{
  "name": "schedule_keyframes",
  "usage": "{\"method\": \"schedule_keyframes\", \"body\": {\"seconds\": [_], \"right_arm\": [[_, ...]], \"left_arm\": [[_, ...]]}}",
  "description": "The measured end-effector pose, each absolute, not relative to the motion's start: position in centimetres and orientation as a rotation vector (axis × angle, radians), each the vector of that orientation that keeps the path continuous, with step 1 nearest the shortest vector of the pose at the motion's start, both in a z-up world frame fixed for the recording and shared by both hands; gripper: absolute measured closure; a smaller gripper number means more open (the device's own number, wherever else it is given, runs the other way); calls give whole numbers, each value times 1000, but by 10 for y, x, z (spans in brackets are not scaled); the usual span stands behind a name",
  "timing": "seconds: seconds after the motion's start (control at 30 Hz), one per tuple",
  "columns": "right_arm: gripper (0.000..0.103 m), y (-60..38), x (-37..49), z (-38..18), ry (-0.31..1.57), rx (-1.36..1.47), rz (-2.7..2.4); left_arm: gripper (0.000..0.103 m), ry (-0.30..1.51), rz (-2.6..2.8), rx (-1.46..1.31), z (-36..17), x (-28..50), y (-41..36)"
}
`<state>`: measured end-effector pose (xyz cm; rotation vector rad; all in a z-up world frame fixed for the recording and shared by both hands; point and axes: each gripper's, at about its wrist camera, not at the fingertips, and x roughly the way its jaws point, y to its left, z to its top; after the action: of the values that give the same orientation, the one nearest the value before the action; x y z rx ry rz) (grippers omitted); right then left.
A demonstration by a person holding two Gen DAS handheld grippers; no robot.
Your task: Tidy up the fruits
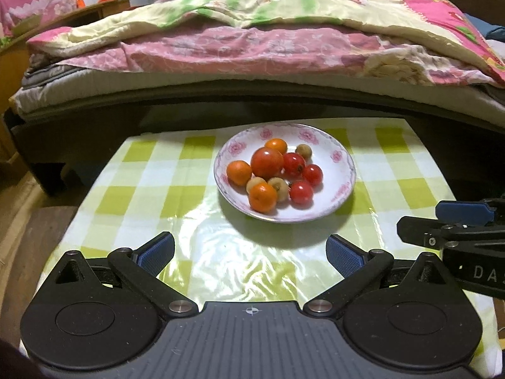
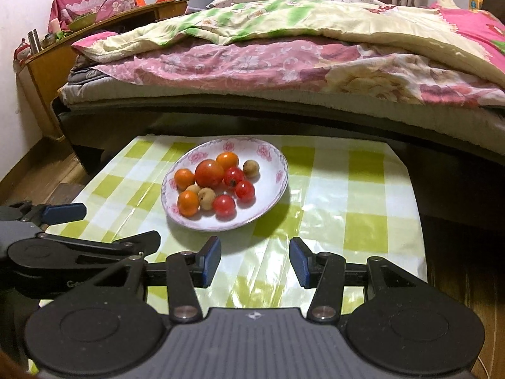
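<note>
A plate (image 1: 342, 170) sits mid-bench on the checked cloth (image 1: 151, 186), holding all the fruit: a big tomato (image 1: 267, 163), three oranges (image 1: 262, 197), three small red tomatoes (image 1: 300, 192) and three pale brown fruits (image 1: 304, 150), bunched together and touching. The left tool (image 1: 249, 254) hovers near the plate's near edge, jaws spread wide and empty. The right tool (image 2: 255, 260) hovers just right of it, also spread and empty. A bed (image 2: 284, 63) lies beyond the bench.

This is a bedroom at home: past the jaws stands a big bed (image 2: 284, 63) with flowery blankets (image 1: 252, 44).
</note>
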<state>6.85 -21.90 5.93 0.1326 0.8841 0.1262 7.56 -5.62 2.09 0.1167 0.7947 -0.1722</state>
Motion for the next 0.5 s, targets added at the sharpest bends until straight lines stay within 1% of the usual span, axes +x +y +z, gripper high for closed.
{"method": "schedule_keyframes", "body": {"seconds": [0.5], "right_arm": [[53,-211,31,61,903,122,121]], "left_arm": [[0,830,-187,120,15,44,-53]]}}
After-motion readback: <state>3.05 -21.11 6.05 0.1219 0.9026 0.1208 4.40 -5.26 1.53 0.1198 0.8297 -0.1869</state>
